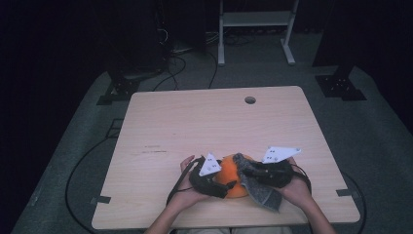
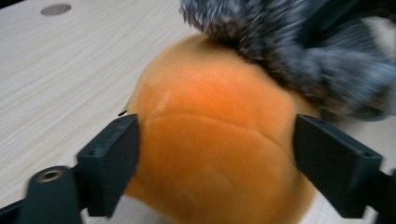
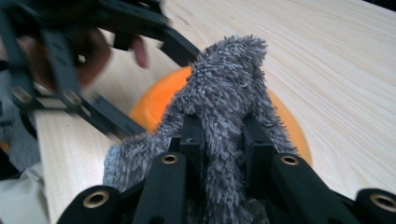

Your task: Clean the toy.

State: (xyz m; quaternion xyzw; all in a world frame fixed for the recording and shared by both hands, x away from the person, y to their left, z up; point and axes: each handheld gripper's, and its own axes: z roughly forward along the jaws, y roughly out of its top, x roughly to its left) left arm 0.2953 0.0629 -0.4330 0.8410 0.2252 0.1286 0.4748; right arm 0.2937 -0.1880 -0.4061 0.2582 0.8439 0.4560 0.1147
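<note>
A round orange plush [image 1: 228, 176] lies near the table's front edge, with a strip of grey fuzzy cloth [image 1: 263, 195] draped over its right side. My left gripper [image 2: 217, 154] straddles the orange plush [image 2: 210, 116], and both black pads touch its sides. The grey cloth [image 2: 299, 51] hangs across its far top. My right gripper [image 3: 224, 135] is shut on the grey cloth [image 3: 229, 79], holding it up over the orange plush [image 3: 156, 100]. From above, the left gripper [image 1: 229, 187] and right gripper [image 1: 246, 171] meet at the plush, each in a hand.
The light wooden table [image 1: 195, 126] has a round cable hole [image 1: 250, 100] at the far middle. Behind it stand a white frame [image 1: 255, 19] and dark stands on the floor. Cables [image 1: 73, 175] trail on the floor by the table's left side.
</note>
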